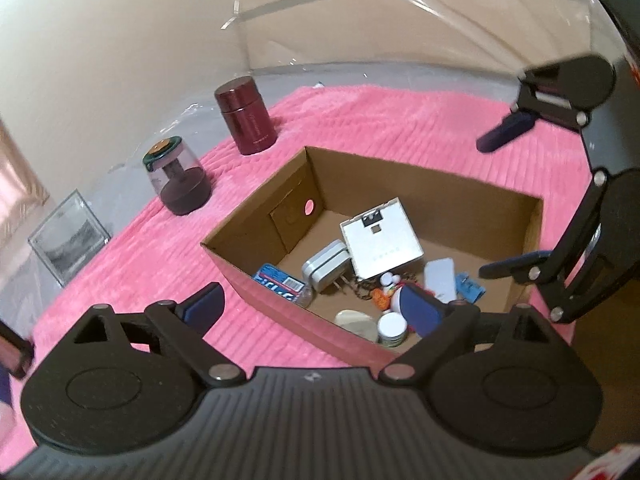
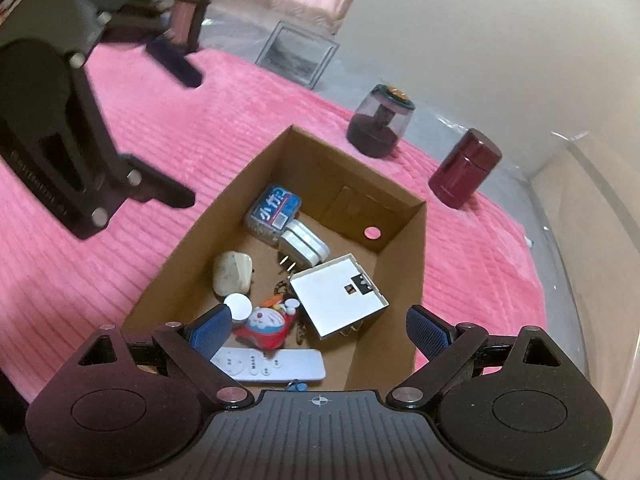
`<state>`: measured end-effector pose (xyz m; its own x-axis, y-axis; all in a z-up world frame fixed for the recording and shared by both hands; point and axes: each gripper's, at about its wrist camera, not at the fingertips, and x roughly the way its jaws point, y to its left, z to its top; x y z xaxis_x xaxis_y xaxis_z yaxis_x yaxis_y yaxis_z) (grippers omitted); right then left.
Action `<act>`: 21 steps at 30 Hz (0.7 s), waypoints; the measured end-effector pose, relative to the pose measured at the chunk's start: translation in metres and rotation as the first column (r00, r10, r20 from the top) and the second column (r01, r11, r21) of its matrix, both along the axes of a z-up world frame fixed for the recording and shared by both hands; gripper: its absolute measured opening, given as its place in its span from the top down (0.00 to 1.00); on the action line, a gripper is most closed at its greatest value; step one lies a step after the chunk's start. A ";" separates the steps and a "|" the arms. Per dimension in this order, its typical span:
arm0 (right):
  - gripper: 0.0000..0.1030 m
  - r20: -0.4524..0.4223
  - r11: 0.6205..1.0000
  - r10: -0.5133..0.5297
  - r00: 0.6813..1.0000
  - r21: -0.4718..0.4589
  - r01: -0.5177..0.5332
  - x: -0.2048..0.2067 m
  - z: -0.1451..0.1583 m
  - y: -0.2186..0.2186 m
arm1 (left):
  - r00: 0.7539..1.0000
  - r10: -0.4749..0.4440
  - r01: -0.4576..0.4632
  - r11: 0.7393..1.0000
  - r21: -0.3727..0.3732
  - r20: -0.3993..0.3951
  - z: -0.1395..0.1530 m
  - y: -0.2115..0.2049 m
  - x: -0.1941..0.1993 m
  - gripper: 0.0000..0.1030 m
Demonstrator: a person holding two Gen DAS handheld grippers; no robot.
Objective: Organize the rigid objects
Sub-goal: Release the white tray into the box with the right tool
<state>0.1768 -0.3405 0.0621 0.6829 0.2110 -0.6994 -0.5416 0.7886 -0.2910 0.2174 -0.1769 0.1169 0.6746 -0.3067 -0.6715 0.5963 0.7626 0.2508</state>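
Note:
An open cardboard box point(image 1: 256, 276) point(image 2: 404, 344) sits on a pink blanket point(image 1: 144, 264) point(image 2: 120, 128). It holds a white square device point(image 1: 382, 246) point(image 2: 340, 294), a white plug adapter point(image 1: 326, 270) point(image 2: 304, 246), a blue-labelled case point(image 1: 276, 282) point(image 2: 274, 210), a white remote point(image 2: 268, 364), a cartoon toy point(image 2: 266, 322) and a pale stone point(image 2: 232, 272). My left gripper point(image 1: 320, 308) is open and empty over the box's near wall. My right gripper point(image 2: 320, 332) is open and empty above the box; it also shows in the left wrist view point(image 1: 492, 208).
A dark red canister point(image 1: 245, 120) point(image 2: 466, 172) and a domed jar with a green lid point(image 1: 178, 176) point(image 2: 380, 120) stand on the blanket beyond the box. A clear framed picture point(image 1: 68, 236) point(image 2: 298, 54) leans at the blanket's edge. A wall stands behind.

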 end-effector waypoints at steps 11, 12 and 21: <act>0.11 -0.036 0.965 -0.140 0.990 0.219 0.144 -0.025 0.008 -0.019 | 0.988 0.152 -0.153 0.974 -0.168 -0.016 0.005 0.019 -0.034 0.07; 0.11 -0.038 0.960 -0.147 0.988 0.236 0.152 -0.026 0.009 -0.021 | 0.986 0.166 -0.167 0.969 -0.181 -0.022 0.004 0.021 -0.036 0.07; 0.11 -0.076 0.894 -0.229 0.971 0.378 0.240 -0.055 0.020 -0.035 | 0.959 0.281 -0.281 0.924 -0.258 -0.040 0.000 0.036 -0.061 0.05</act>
